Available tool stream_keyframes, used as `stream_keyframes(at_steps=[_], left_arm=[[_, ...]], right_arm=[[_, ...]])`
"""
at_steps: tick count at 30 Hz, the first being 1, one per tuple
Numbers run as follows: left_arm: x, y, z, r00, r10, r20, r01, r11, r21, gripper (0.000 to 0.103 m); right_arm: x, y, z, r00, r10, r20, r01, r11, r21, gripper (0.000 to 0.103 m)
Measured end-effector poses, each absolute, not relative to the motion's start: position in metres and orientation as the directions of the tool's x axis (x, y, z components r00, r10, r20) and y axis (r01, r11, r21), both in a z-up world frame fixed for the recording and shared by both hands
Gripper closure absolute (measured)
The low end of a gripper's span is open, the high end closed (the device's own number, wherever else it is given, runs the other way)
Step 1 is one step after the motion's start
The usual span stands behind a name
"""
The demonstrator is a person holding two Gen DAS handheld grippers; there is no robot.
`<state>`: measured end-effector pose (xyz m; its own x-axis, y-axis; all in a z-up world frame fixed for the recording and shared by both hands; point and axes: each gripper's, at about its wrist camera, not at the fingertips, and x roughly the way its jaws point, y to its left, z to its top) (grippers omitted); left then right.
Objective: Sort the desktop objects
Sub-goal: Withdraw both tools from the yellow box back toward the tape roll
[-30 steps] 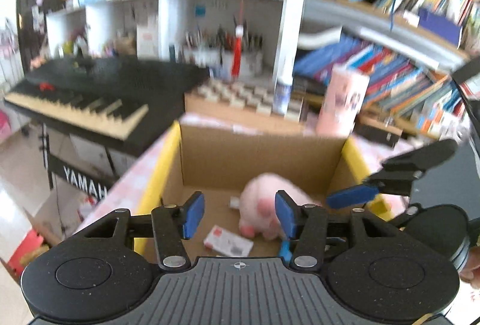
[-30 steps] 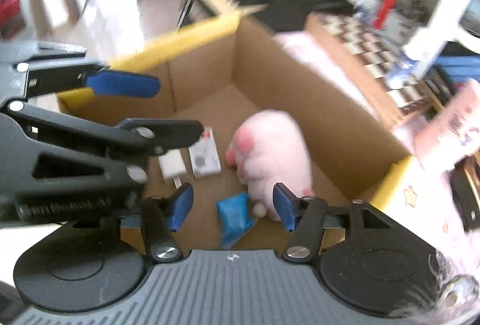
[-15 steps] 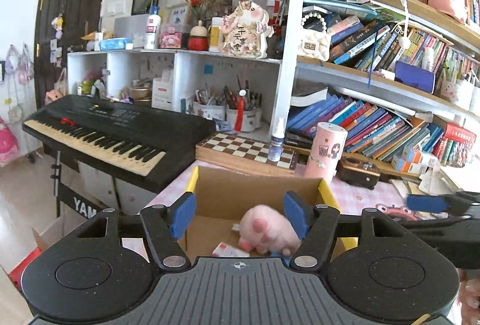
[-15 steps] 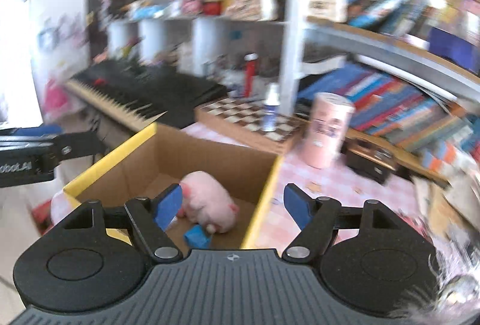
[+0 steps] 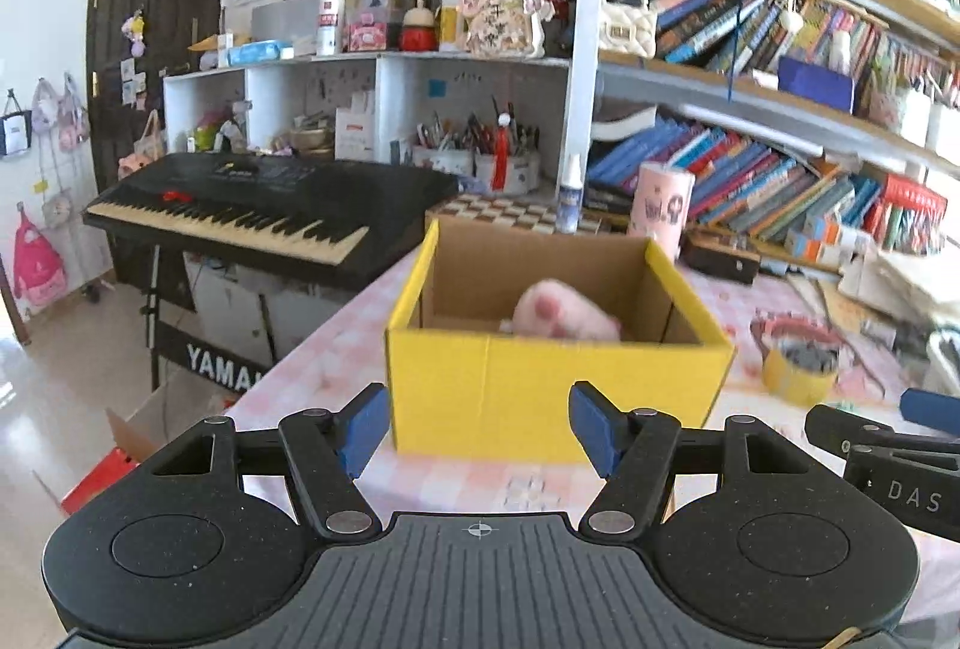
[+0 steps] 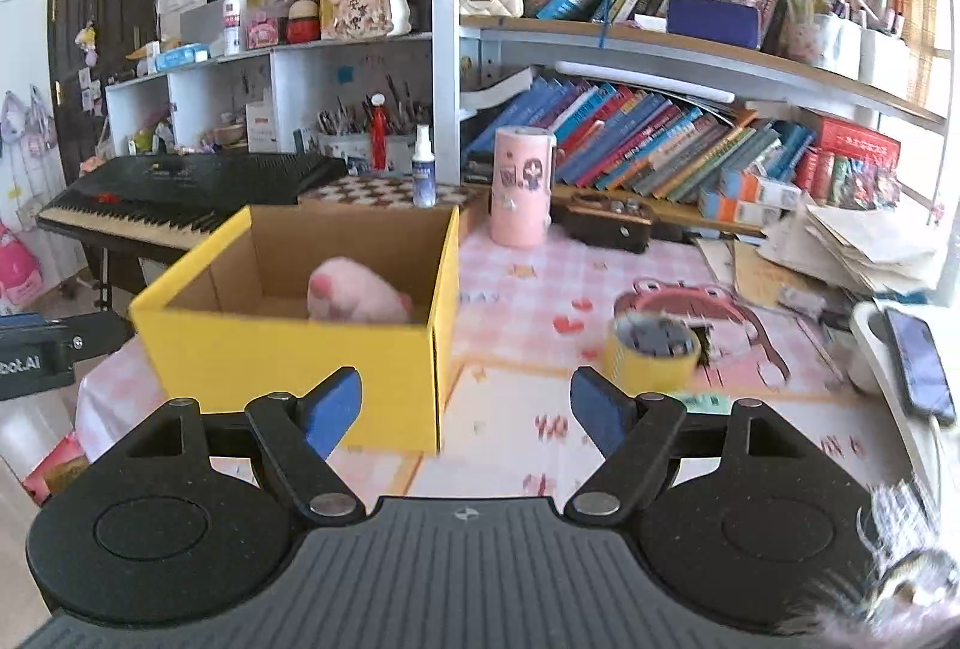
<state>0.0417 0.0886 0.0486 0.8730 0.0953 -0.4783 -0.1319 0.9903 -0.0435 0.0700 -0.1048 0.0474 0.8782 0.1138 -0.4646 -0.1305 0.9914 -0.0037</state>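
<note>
A yellow cardboard box (image 5: 558,385) stands at the left edge of a desk covered in a pink checked cloth (image 6: 540,301), with a pink plush toy (image 5: 564,316) lying inside it against the box's far right part. The left gripper (image 5: 478,427) hangs in front of the box's near wall, its blue-padded jaws spread wide and holding nothing; the box sits between and just beyond the fingertips, and the plush lies past them, well apart from the pads. The right gripper (image 6: 466,409), likewise wide open and empty, is held near the box's right corner, so that the box stands ahead of its left finger and bare cloth lies between the jaws. A yellow roll of tape (image 6: 651,349) rests on the cloth to the right of the box, ahead of the right finger and clear of it. Behind the box a pink cylinder (image 6: 521,187) and a small spray bottle (image 6: 423,167) stand towards the desk's far edge, beside a chequered board (image 6: 384,190). A black keyboard (image 5: 258,211) stands off the desk's left edge. A phone (image 6: 918,364) lies at the right edge.
</note>
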Motion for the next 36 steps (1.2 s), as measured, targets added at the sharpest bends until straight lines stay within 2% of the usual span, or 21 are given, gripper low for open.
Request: stream_keyframes(at_steps=[10, 18, 36], left_arm=[[0.000, 0.078, 0.023, 0.840, 0.074, -0.537, -0.076, 0.997, 0.018, 0.036], [-0.007, 0.070, 0.014, 0.817, 0.005, -0.577, -0.021, 1.000, -0.022, 0.036], [0.000, 0.043, 0.002, 0.776, -0.113, -0.620, 0.101, 0.993, -0.055, 0.036]], right_arm=[[0.008, -0.092, 0.023, 0.853, 0.087, -0.515, -0.125, 0.991, -0.038, 0.025], [-0.015, -0.100, 0.015, 0.822, 0.049, -0.568, -0.085, 0.996, -0.037, 0.023], [-0.028, -0.126, 0.008, 0.791, -0.053, -0.610, 0.027, 0.998, -0.052, 0.021]])
